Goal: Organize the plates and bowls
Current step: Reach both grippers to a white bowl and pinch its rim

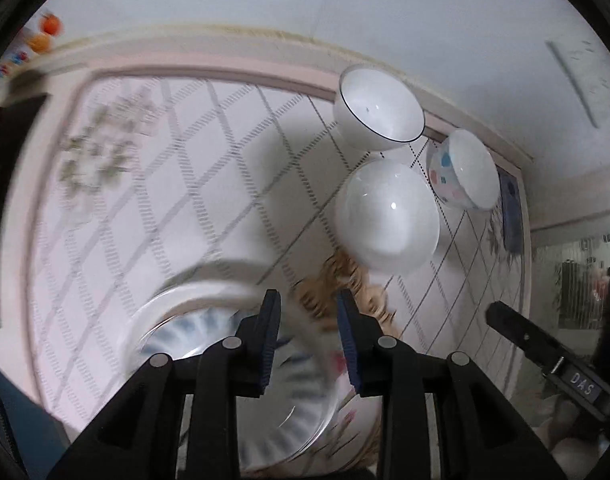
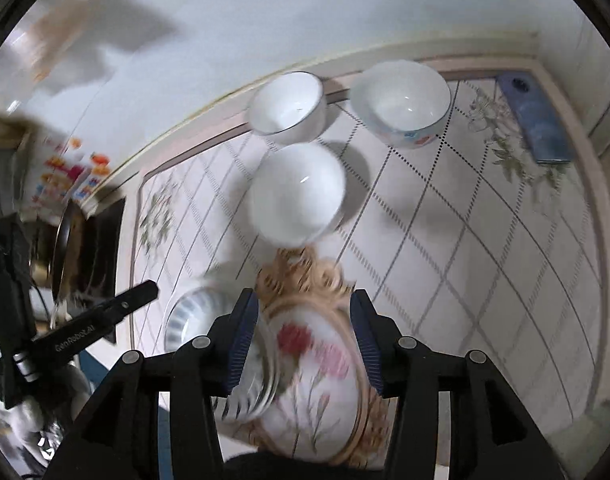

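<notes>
Diamond-patterned pink tabletop (image 2: 485,220) lies below both empty grippers, left gripper (image 1: 309,336) slightly parted and right gripper (image 2: 303,340) wider, seemingly poised over the gold-rimmed floral plate (image 2: 321,380) to grasp it.

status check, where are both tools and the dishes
Left tool and right tool open, empty, above overlapping blue-ribbed glass plate and gold-rimmed floral plate. Three white bowls beyond, nothing blocking.

This looks like a home dining spot. The surface (image 2: 485,240) wears a pink diamond-patterned cloth with printed flowers, set against a plain white wall (image 2: 265,20). On it stand white bowls (image 2: 297,188) and a flowered plate (image 2: 321,384); colourful packaging (image 2: 65,168), blurred, is perhaps groceries.
</notes>
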A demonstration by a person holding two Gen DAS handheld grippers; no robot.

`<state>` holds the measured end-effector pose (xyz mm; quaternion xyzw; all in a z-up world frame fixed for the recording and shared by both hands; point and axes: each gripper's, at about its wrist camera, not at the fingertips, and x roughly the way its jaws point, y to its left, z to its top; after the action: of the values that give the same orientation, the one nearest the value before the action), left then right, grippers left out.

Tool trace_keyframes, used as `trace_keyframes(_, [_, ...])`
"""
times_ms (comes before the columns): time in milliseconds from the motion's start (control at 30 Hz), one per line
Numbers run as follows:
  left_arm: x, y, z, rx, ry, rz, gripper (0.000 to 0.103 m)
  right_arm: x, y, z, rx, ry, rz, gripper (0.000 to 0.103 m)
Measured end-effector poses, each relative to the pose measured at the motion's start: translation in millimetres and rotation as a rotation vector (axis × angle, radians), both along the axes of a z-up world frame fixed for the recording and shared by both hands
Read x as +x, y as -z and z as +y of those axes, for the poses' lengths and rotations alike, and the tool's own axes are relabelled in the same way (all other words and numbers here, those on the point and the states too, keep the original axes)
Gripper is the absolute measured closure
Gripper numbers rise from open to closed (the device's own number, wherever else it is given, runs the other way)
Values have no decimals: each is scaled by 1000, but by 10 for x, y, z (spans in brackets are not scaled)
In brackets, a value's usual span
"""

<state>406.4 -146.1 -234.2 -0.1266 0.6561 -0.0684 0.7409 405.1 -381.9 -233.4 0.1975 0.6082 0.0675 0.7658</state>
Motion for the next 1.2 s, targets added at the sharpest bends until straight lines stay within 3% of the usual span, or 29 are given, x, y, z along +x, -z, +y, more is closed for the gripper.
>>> trace_keyframes(200, [504, 468, -297, -30, 2, 76, 76, 753, 623, -317, 61, 11, 84, 52])
trace_keyframes(367, [642, 713, -389, -9, 3, 111, 77, 1107, 1063, -343, 103, -5, 145, 54])
trace_keyframes(433, [626, 746, -401, 7, -1, 100, 79, 1185, 1209, -321, 122, -15, 159, 68])
trace_keyframes(467, [640, 747, -416, 13, 1, 95, 86, 1215, 1272, -302, 131, -23, 167, 78])
trace_keyframes(533, [604, 710, -450, 29, 20, 74, 86, 1237, 1337, -261, 165, -32, 162, 88])
trace_keyframes(633, [565, 664, -538, 64, 38, 59, 86, 1264, 1313, -160, 123, -67, 135, 88])
trace_keyframes(833, [374, 505, -609, 43, 63, 39, 86, 1128, 1268, -178, 131, -81, 148, 88])
trace_keyframes(1200, [-193, 106, -918, -13, 152, -27, 86, 474, 765, -418, 76, -108, 115, 88])
